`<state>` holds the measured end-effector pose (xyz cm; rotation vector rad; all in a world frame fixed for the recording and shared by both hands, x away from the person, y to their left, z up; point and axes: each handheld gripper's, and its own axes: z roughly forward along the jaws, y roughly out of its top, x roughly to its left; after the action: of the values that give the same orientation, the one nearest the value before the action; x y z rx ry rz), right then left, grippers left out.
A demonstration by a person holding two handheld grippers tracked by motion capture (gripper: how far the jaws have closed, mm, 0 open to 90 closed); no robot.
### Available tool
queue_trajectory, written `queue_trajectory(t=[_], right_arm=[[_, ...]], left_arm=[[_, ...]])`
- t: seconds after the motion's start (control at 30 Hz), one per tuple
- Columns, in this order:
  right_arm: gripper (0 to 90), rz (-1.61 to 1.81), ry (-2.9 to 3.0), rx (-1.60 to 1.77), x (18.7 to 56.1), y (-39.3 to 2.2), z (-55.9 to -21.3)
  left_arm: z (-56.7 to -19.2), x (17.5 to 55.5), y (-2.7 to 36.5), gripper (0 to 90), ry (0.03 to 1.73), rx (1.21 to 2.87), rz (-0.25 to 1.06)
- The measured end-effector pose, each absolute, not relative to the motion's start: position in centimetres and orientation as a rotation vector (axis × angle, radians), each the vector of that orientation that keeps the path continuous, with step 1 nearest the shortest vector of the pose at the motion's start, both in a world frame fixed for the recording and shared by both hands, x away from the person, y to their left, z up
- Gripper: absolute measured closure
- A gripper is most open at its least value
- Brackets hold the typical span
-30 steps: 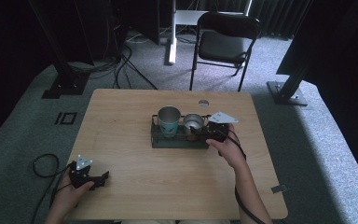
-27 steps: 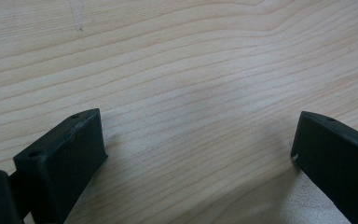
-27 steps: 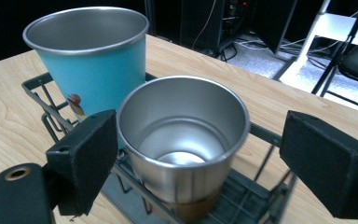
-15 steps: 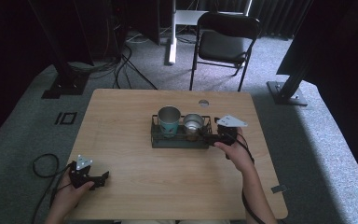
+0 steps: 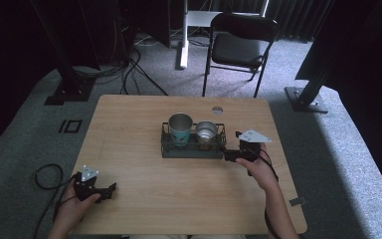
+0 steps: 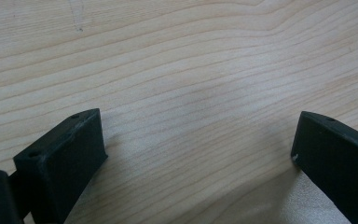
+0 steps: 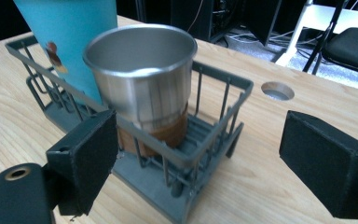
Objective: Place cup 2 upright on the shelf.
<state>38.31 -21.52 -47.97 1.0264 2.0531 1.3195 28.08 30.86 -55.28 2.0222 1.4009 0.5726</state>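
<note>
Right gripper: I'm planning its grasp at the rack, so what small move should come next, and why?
Probably ease the right gripper forward around the steel cup. Its jaws stand open at the rack corner, one jaw beside the cup, nothing held. The left gripper rests open on the table.

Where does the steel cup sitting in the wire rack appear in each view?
High view: steel cup at table centre, right of the teal cup.
Left gripper view: bare table between the jaws.
Right gripper view: steel cup upper centre-left.
Shared landmark: wire rack.
</note>
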Motion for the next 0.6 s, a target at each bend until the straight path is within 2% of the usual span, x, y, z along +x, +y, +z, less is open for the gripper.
queue_trajectory(t=[0.6], right_arm=[[11.8, 1.271, 2.061, 1.081, 37.0, -23.9, -50.6]], left_arm=[[-55.3, 28.1, 30.8, 3.3, 1.401, 2.022, 0.573]])
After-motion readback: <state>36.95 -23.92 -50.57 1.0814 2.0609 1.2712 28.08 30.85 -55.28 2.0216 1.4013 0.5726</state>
